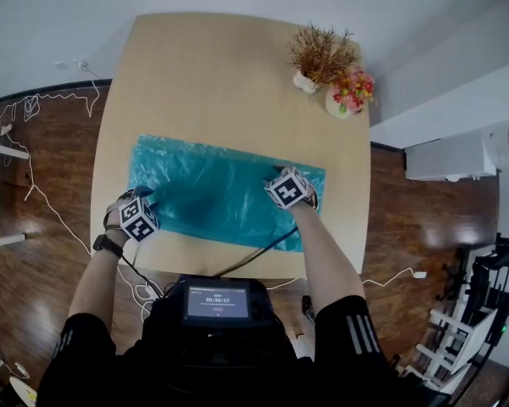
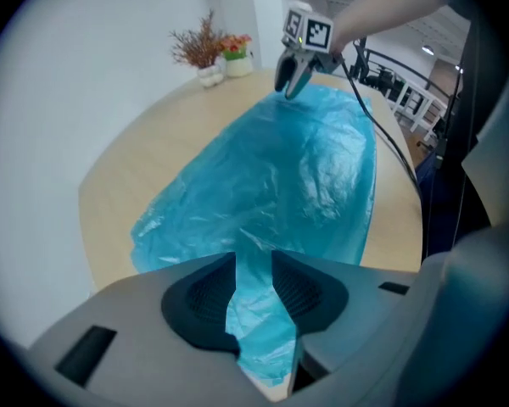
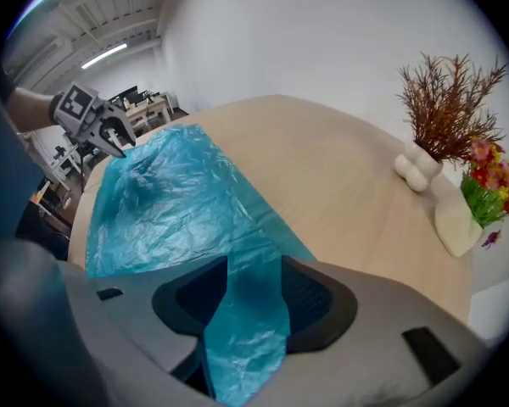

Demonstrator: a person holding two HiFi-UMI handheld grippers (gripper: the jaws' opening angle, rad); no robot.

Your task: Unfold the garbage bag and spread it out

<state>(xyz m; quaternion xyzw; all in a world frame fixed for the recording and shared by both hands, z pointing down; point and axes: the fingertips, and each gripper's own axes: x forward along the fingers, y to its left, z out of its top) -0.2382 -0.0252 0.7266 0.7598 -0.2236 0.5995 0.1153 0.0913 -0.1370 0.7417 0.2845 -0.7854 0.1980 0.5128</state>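
Observation:
A translucent blue garbage bag [image 1: 216, 192] lies stretched flat across the near half of the wooden table [image 1: 204, 75]. My left gripper [image 1: 139, 203] is at the bag's near left corner, and in the left gripper view a strip of blue film [image 2: 253, 312] runs pinched between its pads [image 2: 202, 299]. My right gripper [image 1: 287, 185] is at the bag's right end. In the right gripper view the bag [image 3: 178, 202] runs up between the two dark pads [image 3: 314, 299], held there. Each gripper shows in the other's view, the right gripper [image 2: 292, 78] and the left gripper [image 3: 110, 138] at opposite ends of the sheet.
A white vase of dried brown twigs [image 1: 319, 58] and a vase of red and yellow flowers [image 1: 349, 97] stand at the table's far right corner. White cables [image 1: 34, 113] lie on the floor at the left. A black cable [image 1: 259, 253] trails over the table's near edge.

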